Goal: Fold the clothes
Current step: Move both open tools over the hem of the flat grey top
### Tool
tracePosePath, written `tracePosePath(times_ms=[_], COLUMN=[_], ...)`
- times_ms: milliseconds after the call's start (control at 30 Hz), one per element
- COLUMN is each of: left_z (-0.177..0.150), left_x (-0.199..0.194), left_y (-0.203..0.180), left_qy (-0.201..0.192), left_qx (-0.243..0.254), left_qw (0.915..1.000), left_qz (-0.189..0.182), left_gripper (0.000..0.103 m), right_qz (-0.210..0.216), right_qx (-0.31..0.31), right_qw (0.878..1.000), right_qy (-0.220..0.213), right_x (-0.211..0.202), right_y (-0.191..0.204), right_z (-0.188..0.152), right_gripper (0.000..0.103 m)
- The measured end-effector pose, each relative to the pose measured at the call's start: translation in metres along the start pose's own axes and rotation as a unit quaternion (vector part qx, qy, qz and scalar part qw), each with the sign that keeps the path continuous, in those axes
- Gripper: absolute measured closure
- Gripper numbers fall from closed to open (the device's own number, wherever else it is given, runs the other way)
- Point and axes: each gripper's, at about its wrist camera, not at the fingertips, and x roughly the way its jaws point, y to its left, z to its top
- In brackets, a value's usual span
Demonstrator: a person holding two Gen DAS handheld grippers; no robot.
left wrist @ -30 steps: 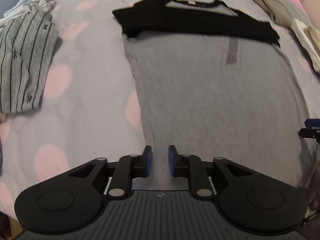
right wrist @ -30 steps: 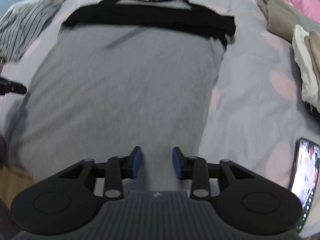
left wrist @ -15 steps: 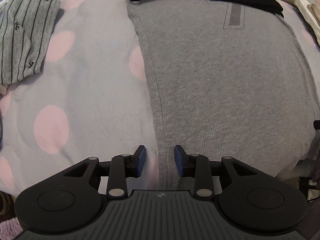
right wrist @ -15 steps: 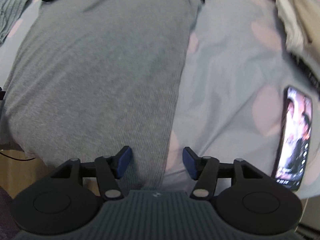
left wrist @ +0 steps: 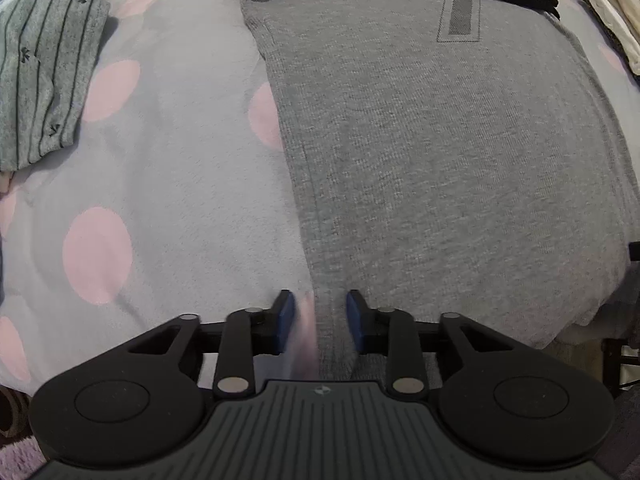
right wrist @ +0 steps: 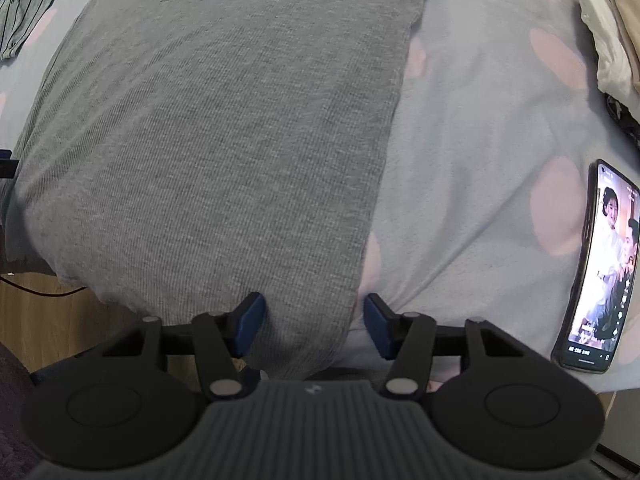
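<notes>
A grey knit shirt point(left wrist: 440, 152) with black sleeves folded across its top lies flat on the bed, hem hanging over the near edge. My left gripper point(left wrist: 319, 318) is open at the hem, its fingers straddling the shirt's left side edge. The same grey shirt point(right wrist: 224, 140) fills the right wrist view. My right gripper point(right wrist: 314, 320) is open wide around the shirt's lower right corner, fabric between its fingers, not pinched.
The bed cover point(left wrist: 172, 184) is lilac with pink dots. A striped grey garment point(left wrist: 40, 80) lies folded at the left. Beige and white folded clothes point(right wrist: 608, 32) sit at the right. A phone point(right wrist: 600, 268) with its screen lit lies at the right near the bed edge. Wooden floor point(right wrist: 48, 316) shows below.
Both grippers have dropped down and back to the shirt's hem corners. Their fingers have spread wider, the right more than the left. The shirt has not moved.
</notes>
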Motion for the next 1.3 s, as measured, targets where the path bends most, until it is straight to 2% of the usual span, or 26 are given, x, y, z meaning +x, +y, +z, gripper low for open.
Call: tracePosePath(times_ms=[67,100,167,200,267,533,700,833,1033,1133,1233,1300], left_z=[-0.001,-0.002,-0.003,-0.003,-0.003,0.007,0.046,0.076,0.102,0.106,0.106,0.102], left_x=[-0.001,-0.002,-0.003,-0.005,-0.009,-0.043,-0.053,-0.061,-0.040,-0.025,-0.013,-0.017], left_y=[0.000,0.000,-0.001,0.000,0.003,0.024,0.028,0.031,0.029,0.025,0.026,0.025], left_qy=[0.001,0.001,0.000,0.000,-0.003,-0.046,-0.082,-0.112,-0.149,-0.148,-0.140,-0.150], left_qx=[0.001,0.003,0.005,0.004,-0.001,-0.035,-0.021,-0.009,0.024,0.034,0.033,0.043], left_qw=[1.0000,1.0000,1.0000,1.0000,1.0000,0.9977,0.9961,0.9937,0.9884,0.9879,0.9889,0.9866], left_qz=[-0.006,-0.005,-0.003,-0.004,-0.008,-0.037,-0.023,-0.011,0.021,0.033,0.037,0.050], left_gripper=[0.094,0.095,0.098,0.098,0.099,0.100,0.100,0.100,0.100,0.100,0.098,0.097], right_qz=[0.002,0.003,0.007,0.009,0.012,0.034,0.018,0.000,-0.002,0.004,-0.011,-0.031], right_qx=[-0.001,-0.001,0.002,0.003,0.005,0.011,0.015,0.018,0.026,0.032,0.029,0.024], right_qw=[1.000,1.000,1.000,1.000,1.000,0.998,0.996,0.993,0.988,0.988,0.988,0.987], right_qy=[-0.003,-0.004,-0.007,-0.008,-0.012,-0.055,-0.087,-0.113,-0.150,-0.153,-0.154,-0.159], right_x=[-0.002,-0.004,-0.006,-0.008,-0.012,-0.048,-0.069,-0.067,-0.061,-0.053,-0.046,-0.045], right_y=[0.000,0.000,-0.001,-0.001,-0.002,-0.010,-0.019,-0.026,-0.040,-0.044,-0.043,-0.043], right_z=[0.000,0.000,0.000,0.000,0.000,0.014,0.031,0.062,0.107,0.120,0.126,0.126], right_gripper=[0.064,0.068,0.087,0.092,0.095,0.096,0.096,0.096,0.096,0.095,0.089,0.084])
